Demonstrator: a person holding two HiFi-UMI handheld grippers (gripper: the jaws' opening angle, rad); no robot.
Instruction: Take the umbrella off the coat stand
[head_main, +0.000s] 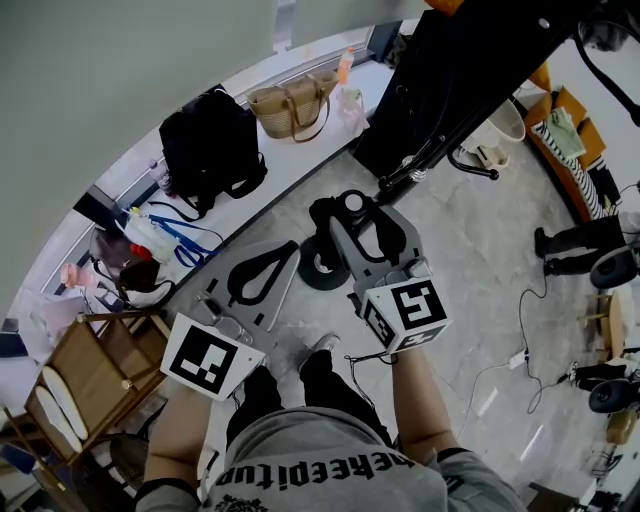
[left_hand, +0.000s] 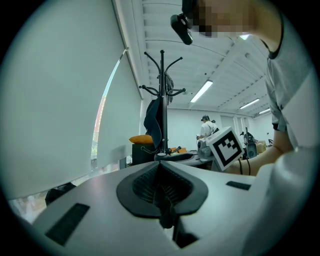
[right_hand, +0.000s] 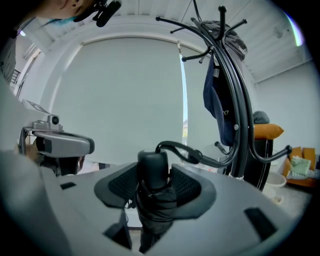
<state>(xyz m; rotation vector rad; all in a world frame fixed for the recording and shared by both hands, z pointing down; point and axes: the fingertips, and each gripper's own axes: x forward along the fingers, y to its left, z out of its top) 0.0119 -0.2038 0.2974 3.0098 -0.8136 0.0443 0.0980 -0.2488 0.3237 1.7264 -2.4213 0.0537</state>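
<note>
A black folded umbrella (right_hand: 154, 192) stands between the jaws of my right gripper (right_hand: 155, 175), which is shut on its handle end. Its wrist strap (right_hand: 175, 148) loops out to the tip of a lower hook on the black coat stand (right_hand: 241, 125). A dark blue garment (right_hand: 214, 100) hangs on the stand. In the head view the right gripper (head_main: 352, 222) holds the umbrella (head_main: 325, 212) beside the stand's pole (head_main: 470, 100) and above its round base (head_main: 318, 268). My left gripper (head_main: 262, 278) is lower left, shut and holding nothing (left_hand: 161, 187). It faces the stand (left_hand: 162, 100).
A black backpack (head_main: 205, 140) and a woven bag (head_main: 292, 105) sit on the white window ledge (head_main: 290, 165). A wooden chair (head_main: 85, 375) stands at lower left. Cables (head_main: 520, 340) trail over the grey floor at right. A person's legs (head_main: 575, 245) show at far right.
</note>
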